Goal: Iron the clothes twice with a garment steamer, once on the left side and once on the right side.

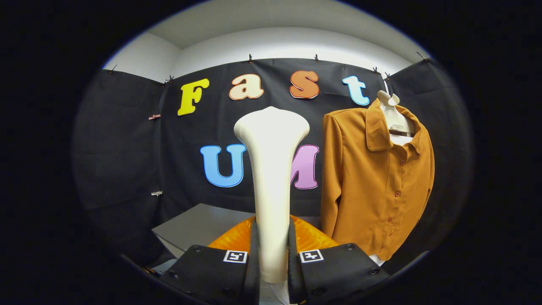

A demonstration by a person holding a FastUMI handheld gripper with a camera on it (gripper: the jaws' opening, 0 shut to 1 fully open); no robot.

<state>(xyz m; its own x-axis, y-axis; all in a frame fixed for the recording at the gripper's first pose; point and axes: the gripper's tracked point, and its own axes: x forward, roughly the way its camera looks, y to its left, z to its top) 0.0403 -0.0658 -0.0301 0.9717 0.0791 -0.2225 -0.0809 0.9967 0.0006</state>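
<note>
Holding the steamer (271, 169) upright by its handle, the gripper (273, 256) has its jaws closed on it from both sides, the head well clear of the shirt (377, 186). The shirt hangs buttoned on a hanger (391, 106) against the booth wall, beyond the fingers and to their right. Judged from this, pickup is done; neither the left nor the right pass appears begun.
</note>
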